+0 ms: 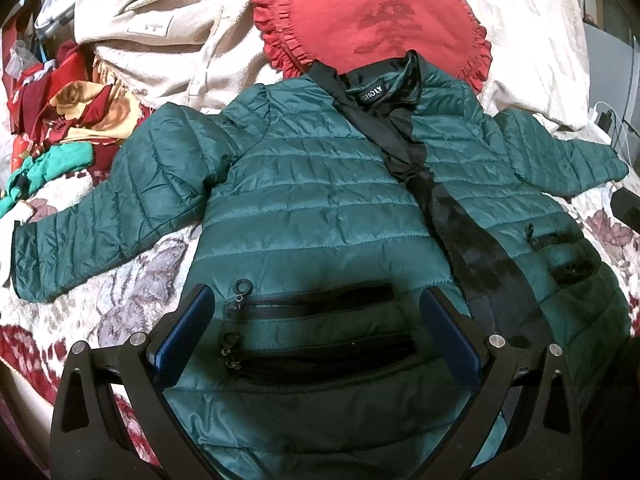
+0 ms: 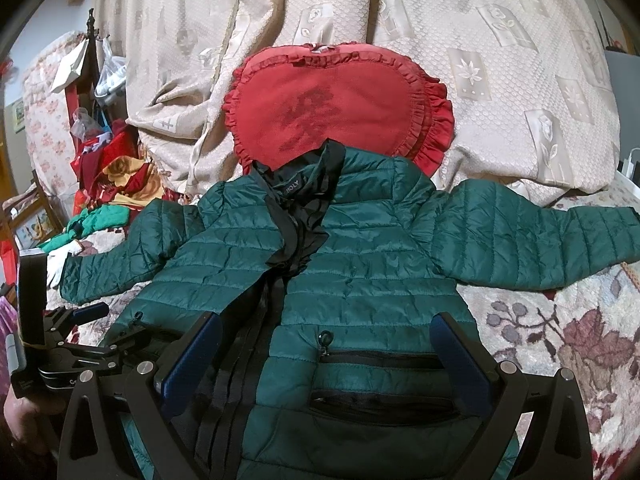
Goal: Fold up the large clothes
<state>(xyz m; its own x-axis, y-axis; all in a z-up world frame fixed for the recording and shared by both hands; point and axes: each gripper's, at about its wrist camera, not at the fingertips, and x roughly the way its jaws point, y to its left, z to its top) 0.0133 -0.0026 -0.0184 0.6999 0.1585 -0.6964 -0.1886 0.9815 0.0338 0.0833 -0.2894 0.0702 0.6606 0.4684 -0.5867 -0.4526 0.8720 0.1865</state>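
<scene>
A dark green quilted puffer jacket lies flat and face up on the bed, both sleeves spread out, its black zipper placket running down the middle. It also fills the right wrist view. My left gripper is open, its blue-padded fingers apart over the jacket's left front pocket zippers near the hem. My right gripper is open, its fingers apart over the right front pocket near the hem. Neither holds cloth. The left gripper also shows at the left edge of the right wrist view.
A red heart-shaped ruffled cushion lies just beyond the collar against a beige patterned cover. A pile of red, yellow and green cloth sits at the far left. The bedspread has a floral pattern.
</scene>
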